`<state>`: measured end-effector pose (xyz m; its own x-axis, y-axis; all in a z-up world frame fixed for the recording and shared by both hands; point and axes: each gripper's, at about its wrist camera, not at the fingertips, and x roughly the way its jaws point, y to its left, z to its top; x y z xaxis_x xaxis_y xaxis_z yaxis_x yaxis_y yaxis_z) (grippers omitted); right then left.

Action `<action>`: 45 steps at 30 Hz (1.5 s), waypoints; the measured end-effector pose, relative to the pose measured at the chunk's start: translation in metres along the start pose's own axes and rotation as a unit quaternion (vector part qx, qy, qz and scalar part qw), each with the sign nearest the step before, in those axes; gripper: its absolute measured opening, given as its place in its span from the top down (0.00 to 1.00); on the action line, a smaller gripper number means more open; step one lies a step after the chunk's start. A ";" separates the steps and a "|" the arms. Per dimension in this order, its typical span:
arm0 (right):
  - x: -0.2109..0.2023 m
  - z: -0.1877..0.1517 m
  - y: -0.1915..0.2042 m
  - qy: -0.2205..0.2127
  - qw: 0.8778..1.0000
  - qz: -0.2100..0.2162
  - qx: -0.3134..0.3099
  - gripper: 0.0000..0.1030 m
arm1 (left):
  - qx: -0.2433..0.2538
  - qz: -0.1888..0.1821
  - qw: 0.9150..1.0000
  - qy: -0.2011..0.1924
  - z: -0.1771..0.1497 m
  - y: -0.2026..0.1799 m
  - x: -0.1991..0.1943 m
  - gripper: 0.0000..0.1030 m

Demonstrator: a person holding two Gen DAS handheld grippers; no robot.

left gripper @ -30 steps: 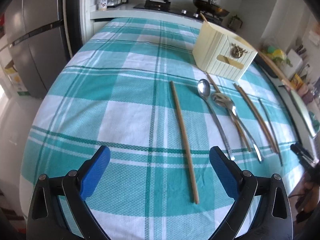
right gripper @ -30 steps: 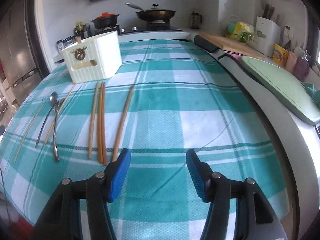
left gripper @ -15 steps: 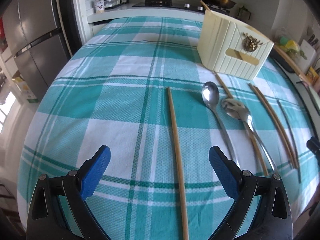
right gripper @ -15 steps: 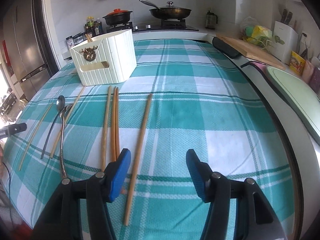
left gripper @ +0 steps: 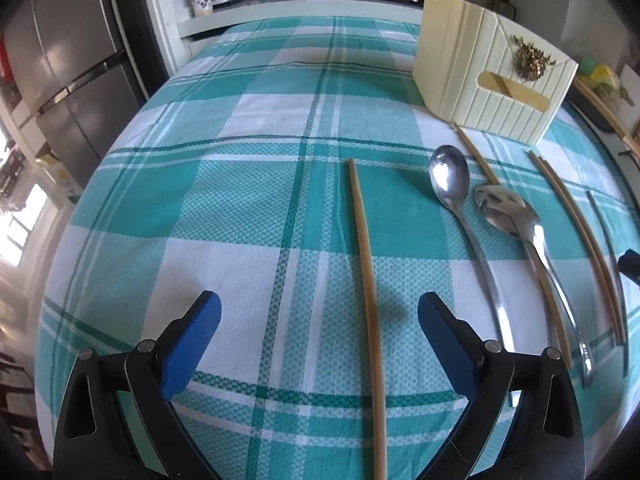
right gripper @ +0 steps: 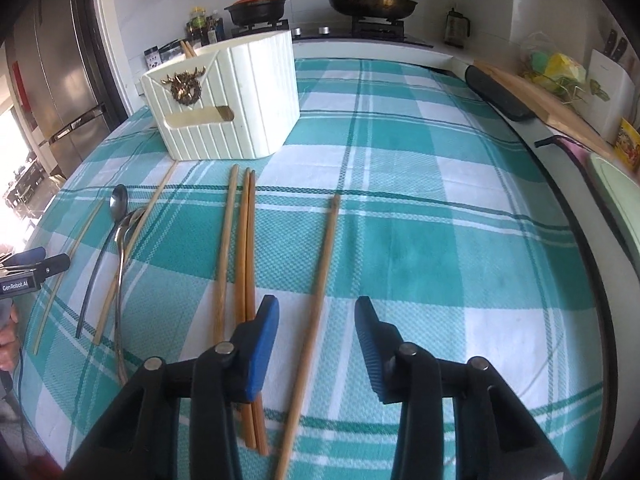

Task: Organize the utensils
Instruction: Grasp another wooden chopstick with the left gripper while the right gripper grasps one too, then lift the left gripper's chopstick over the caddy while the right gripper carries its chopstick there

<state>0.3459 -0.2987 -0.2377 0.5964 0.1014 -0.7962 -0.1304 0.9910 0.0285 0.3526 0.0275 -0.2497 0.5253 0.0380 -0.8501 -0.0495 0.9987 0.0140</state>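
Note:
On the teal checked tablecloth a pale chopstick (left gripper: 366,280) lies between the wide-apart fingers of my open left gripper (left gripper: 318,320), touched by neither pad. Two steel spoons (left gripper: 450,176) (left gripper: 504,208) and more chopsticks (left gripper: 572,220) lie to its right, in front of the cream utensil holder (left gripper: 480,80). In the right wrist view a brown chopstick (right gripper: 324,272) lies between the closing jaws of my right gripper (right gripper: 318,320), and the pads stand clear of it. A chopstick pair (right gripper: 246,260) runs under its left finger. The holder (right gripper: 224,108) stands behind, with chopstick tips sticking out of it.
Behind the table is a stove counter with a black pot (right gripper: 258,6) and a pan (right gripper: 372,0). A fridge (left gripper: 60,60) stands at the left. A cutting board (right gripper: 540,96) and a green tray (right gripper: 618,196) line the right side. My left gripper's tip (right gripper: 36,264) shows at the far left.
Both grippers moved forward and lower toward the table. The pale chopstick now runs between the left fingers, and the brown one between the right fingers, which have narrowed.

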 end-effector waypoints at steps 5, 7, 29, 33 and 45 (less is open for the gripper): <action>0.013 -0.002 -0.001 0.013 1.000 -0.024 -0.015 0.84 | -0.001 0.007 1.000 0.002 -0.003 0.007 0.003 0.04; 0.010 -0.003 -0.007 0.013 1.000 -0.027 -0.003 0.88 | -0.006 0.004 1.000 0.004 -0.005 0.013 0.002 0.04; 0.021 0.017 -0.012 0.045 0.997 -0.030 -0.057 0.78 | 0.037 -0.045 0.998 0.033 0.039 0.011 0.022 0.35; 0.033 0.030 -0.016 0.043 0.998 -0.019 -0.048 0.78 | 0.047 -0.054 0.997 0.026 0.046 0.003 0.024 0.55; 0.066 0.082 -0.024 0.049 0.999 0.012 -0.014 0.94 | 0.026 -0.100 0.995 -0.004 0.066 0.012 0.031 0.96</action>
<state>0.4534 -0.3087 -0.2407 0.5123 0.1155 -0.8510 -0.1677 0.9853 0.0327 0.4245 0.0432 -0.2407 0.5264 -0.1617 -0.8347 0.1004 0.9867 -0.1278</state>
